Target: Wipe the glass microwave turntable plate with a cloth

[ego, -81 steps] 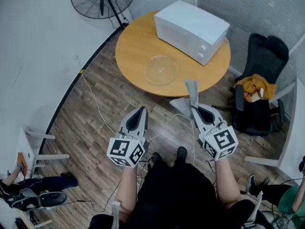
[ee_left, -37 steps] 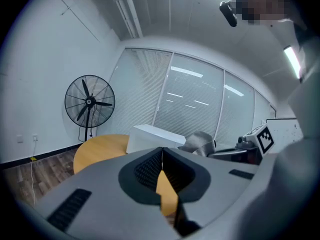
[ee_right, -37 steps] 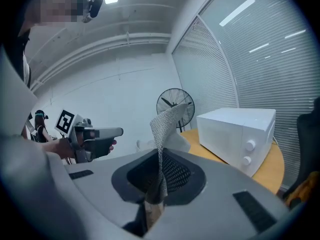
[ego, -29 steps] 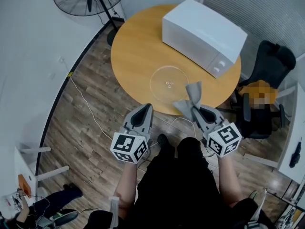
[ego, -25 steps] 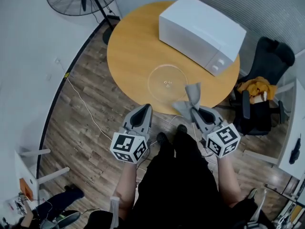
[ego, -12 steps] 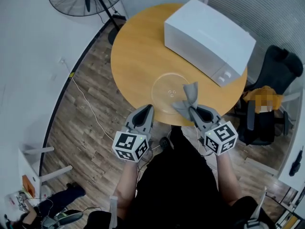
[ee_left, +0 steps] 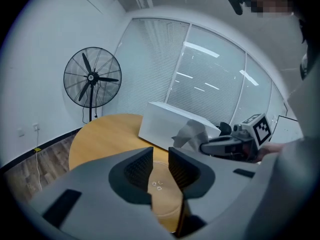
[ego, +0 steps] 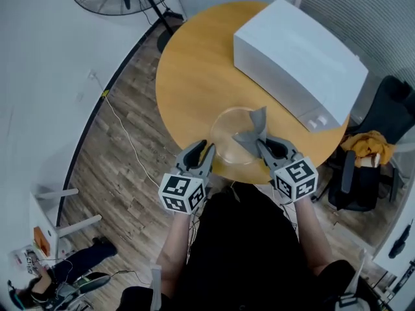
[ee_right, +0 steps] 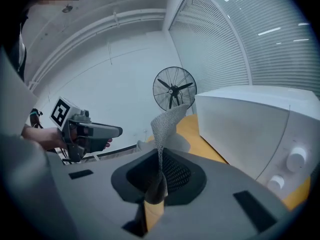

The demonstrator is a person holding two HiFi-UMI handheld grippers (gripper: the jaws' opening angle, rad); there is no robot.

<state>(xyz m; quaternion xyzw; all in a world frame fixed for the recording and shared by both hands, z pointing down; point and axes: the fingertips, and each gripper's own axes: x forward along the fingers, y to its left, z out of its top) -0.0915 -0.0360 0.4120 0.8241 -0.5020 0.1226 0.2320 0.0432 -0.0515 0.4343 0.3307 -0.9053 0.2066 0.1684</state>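
Tongs reach the plate; the left pair has just opened.
In the last second the left tongs and right tongs have come up from over the floor to the bench edge, mid-frame, where the plate lies between them. The left tongs have just been opening and stand spread with nothing between them. The right tongs pinch the cloth, which overlaps the plate's right side. Wiping looks about to start.

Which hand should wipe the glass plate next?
Right. The right gripper is shut on the grey cloth, held just over the glass plate. The left gripper has nothing between its jaws, which have just been opening; it could perhaps steady the plate's near edge.
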